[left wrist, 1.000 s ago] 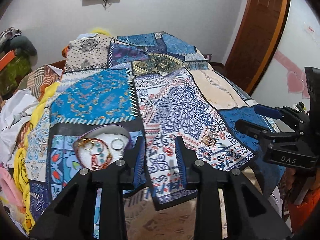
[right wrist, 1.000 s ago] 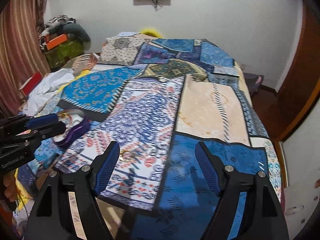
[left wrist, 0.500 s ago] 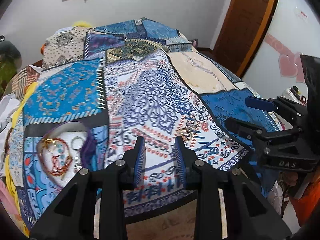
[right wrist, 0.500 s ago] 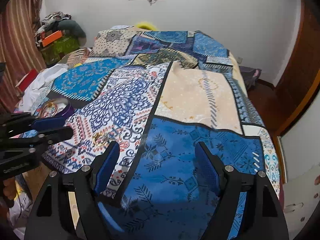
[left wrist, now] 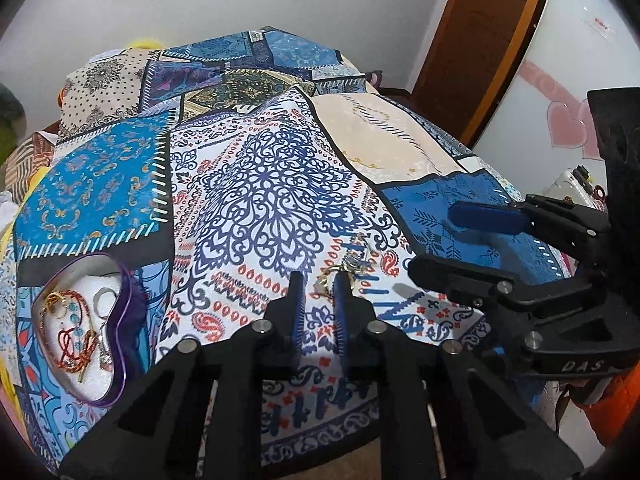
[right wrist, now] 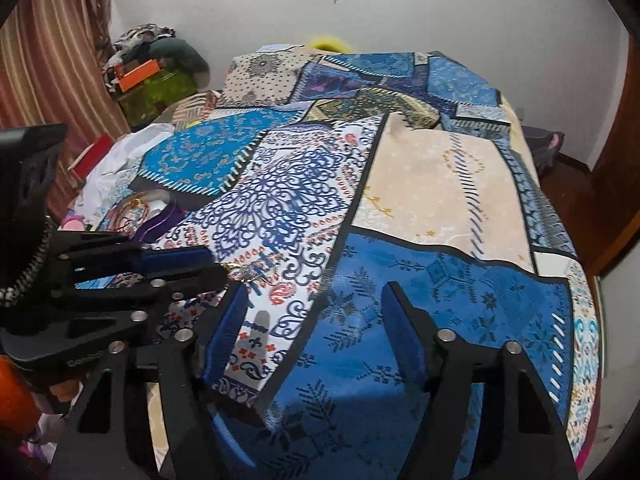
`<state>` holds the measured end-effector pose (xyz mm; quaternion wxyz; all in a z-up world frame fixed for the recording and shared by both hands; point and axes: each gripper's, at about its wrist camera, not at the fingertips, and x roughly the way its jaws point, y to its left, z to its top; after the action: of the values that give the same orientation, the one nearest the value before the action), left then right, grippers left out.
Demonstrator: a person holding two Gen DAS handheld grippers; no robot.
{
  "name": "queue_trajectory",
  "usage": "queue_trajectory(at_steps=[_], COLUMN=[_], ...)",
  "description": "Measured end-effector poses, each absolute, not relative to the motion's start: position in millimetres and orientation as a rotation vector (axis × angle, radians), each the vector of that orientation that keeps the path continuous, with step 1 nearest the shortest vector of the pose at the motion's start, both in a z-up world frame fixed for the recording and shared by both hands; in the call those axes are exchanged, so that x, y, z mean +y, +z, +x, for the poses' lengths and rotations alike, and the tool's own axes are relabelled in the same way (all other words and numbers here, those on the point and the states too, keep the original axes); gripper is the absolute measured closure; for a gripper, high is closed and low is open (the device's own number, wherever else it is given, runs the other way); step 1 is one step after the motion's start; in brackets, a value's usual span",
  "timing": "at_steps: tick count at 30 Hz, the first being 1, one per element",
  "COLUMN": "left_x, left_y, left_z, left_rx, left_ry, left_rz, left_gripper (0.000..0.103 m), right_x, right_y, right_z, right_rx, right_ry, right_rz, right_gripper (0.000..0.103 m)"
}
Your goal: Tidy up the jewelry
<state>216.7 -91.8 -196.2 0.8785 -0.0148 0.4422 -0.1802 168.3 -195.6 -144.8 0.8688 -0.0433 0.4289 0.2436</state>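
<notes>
A gold jewelry piece (left wrist: 342, 270) lies on the patterned bedspread (left wrist: 264, 184), right at the tips of my left gripper (left wrist: 319, 280). The left jaws stand narrowly apart around its near end, not closed on it. The piece also shows in the right wrist view (right wrist: 244, 272) beside the left gripper (right wrist: 212, 266). A purple heart-shaped box (left wrist: 86, 324) with bracelets and rings on white foam sits at the left; it also shows in the right wrist view (right wrist: 152, 214). My right gripper (right wrist: 316, 308) is wide open and empty over the blue patch, and appears in the left wrist view (left wrist: 448, 240).
The bedspread (right wrist: 440, 184) covers the whole bed. Clothes and a green bag (right wrist: 156, 76) are piled at the far left corner by a striped curtain. A wooden door (left wrist: 480, 40) stands at the right. The bed's near edge runs just under both grippers.
My left gripper has moved right, away from the heart box, to the gold piece. The right gripper has shifted right over the blue patch. Both jaw openings look unchanged.
</notes>
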Motion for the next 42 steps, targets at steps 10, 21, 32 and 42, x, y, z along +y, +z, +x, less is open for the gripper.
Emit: queue_trajectory(at_steps=[10, 21, 32, 42], left_x=[-83, -58, -53, -46], left_y=[-196, -185, -178, -158], left_z=[216, 208, 200, 187], left_rx=[0.898, 0.857, 0.840, 0.795], left_ry=[-0.357, -0.302, -0.291, -0.277], left_rz=[-0.051, -0.076, -0.077, -0.079], left_gripper=[0.097, 0.097, 0.097, 0.097], right_x=[-182, -154, -155, -160], right_y=[-151, -156, -153, -128], right_z=[179, 177, 178, 171], right_rx=[0.938, 0.948, 0.932, 0.882], right_ry=[0.559, 0.597, 0.574, 0.553], right_rz=[-0.075, -0.145, -0.153, -0.130], right_gripper=[0.061, 0.074, 0.089, 0.097])
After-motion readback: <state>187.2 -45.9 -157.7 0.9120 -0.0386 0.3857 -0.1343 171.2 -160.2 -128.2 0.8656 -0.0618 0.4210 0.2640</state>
